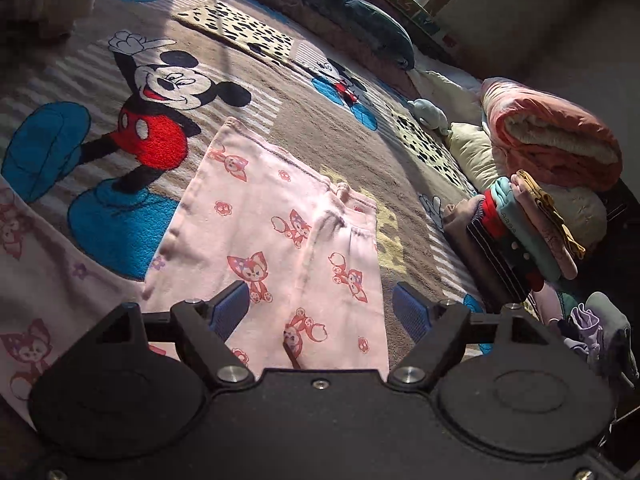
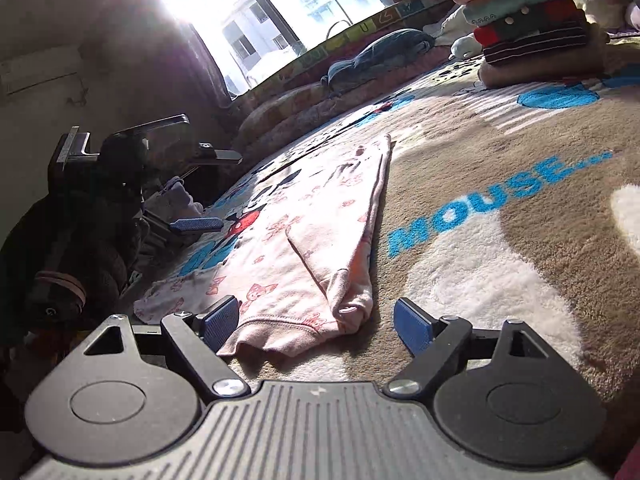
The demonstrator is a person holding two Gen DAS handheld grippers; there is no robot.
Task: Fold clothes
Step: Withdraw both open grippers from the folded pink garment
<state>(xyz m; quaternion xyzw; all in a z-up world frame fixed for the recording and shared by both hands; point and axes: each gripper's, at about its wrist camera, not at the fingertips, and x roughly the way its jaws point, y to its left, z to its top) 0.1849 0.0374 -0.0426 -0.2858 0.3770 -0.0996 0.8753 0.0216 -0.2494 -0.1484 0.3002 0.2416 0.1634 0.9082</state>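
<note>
A pink garment printed with red foxes lies flat on the Mickey Mouse blanket, partly folded lengthwise. My left gripper hovers open above its near part, blue pads wide apart and holding nothing. More of the same pink print spreads out at lower left. In the right wrist view the garment stretches away from me, a folded sleeve and cuff at its near end. My right gripper is open, low over the blanket, with the near hem lying between its pads. The left gripper shows open at the left, held by a dark-sleeved hand.
A stack of folded clothes stands on the blanket to the right. Behind it lies a rolled pink quilt, with pillows and a blue plush along the window side. Loose unfolded clothes lie at the far right.
</note>
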